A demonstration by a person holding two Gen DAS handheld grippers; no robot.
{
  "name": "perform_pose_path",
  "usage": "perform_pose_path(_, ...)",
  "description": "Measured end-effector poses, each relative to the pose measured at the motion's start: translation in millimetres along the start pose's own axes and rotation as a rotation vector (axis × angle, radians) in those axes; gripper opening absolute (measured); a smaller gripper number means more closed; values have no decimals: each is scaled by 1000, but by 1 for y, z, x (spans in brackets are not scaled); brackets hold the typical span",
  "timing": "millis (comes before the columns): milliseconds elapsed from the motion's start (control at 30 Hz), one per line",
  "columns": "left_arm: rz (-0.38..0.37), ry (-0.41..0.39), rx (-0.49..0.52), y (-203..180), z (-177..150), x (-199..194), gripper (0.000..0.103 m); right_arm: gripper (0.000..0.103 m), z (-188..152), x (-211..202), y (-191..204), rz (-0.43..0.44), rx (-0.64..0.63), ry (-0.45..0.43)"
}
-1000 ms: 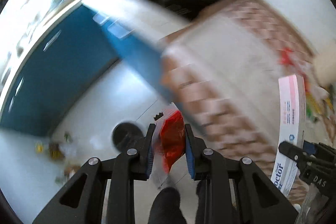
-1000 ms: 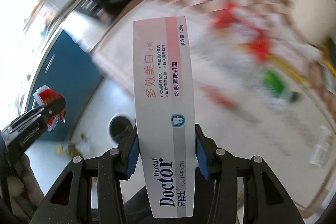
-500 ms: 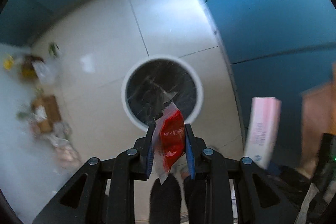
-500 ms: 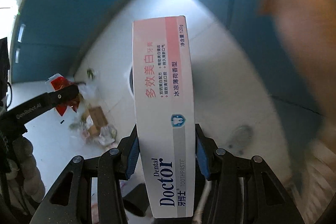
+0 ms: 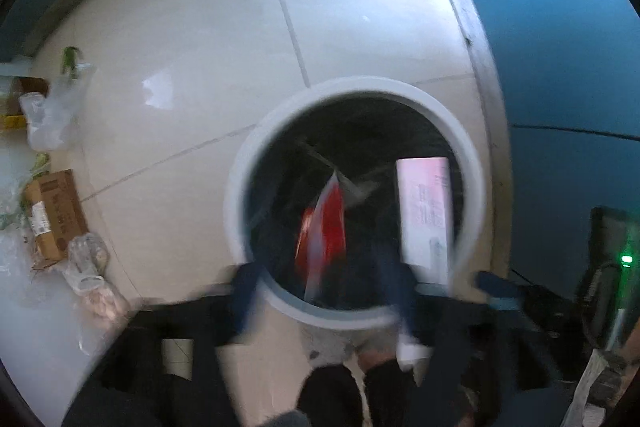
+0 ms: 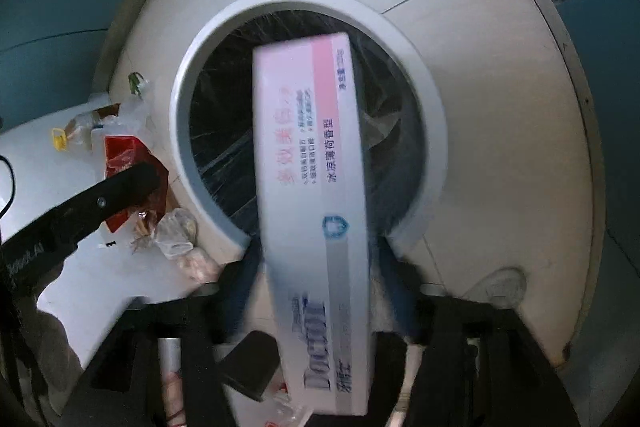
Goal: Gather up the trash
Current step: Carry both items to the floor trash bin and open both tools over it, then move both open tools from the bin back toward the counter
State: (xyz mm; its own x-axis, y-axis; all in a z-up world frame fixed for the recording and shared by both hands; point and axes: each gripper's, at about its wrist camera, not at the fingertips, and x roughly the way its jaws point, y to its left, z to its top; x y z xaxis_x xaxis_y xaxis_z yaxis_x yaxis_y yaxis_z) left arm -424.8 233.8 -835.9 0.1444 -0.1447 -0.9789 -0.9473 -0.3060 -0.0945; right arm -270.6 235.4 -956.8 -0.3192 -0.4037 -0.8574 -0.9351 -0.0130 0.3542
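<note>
Toothpaste box (image 6: 312,195), white and pink with "Doctor" printed near its lower end, stands lengthwise between the fingers of the right hand-held gripper (image 6: 316,279), over the mouth of the trash bin (image 6: 188,75). Fingers are motion-blurred and look spread wider than the box; contact cannot be confirmed. Bin is round with a pale rim and a dark plastic liner, standing on the pale tiled floor (image 6: 480,67).

Left wrist view: red snack wrapper (image 5: 324,235) is edge-on over the bin opening, between the blurred, spread fingers of the left hand-held gripper (image 5: 320,287); no finger visibly touches it. The same box shows to the right of the wrapper, also over the opening.

Loose trash lies on the floor left of the bin: cardboard box (image 5: 54,215), clear plastic bags (image 5: 92,267). Blue wall panels (image 5: 560,47) border the floor.
</note>
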Motion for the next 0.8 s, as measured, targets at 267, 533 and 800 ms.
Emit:
perform_pose_path(267, 207, -167, -33, 23, -33, -26, 99, 103, -9, -17, 15, -198, -73, -112)
perform_pose_path(533, 228, -190, -38, 17, -62, -63, 103, 103, -37, -65, 20, -334, -131, -192)
perform_pose_path(800, 211, -229, -64, 5, -100, -130, 103, 103, -86, -141, 41, -366, -179, -270)
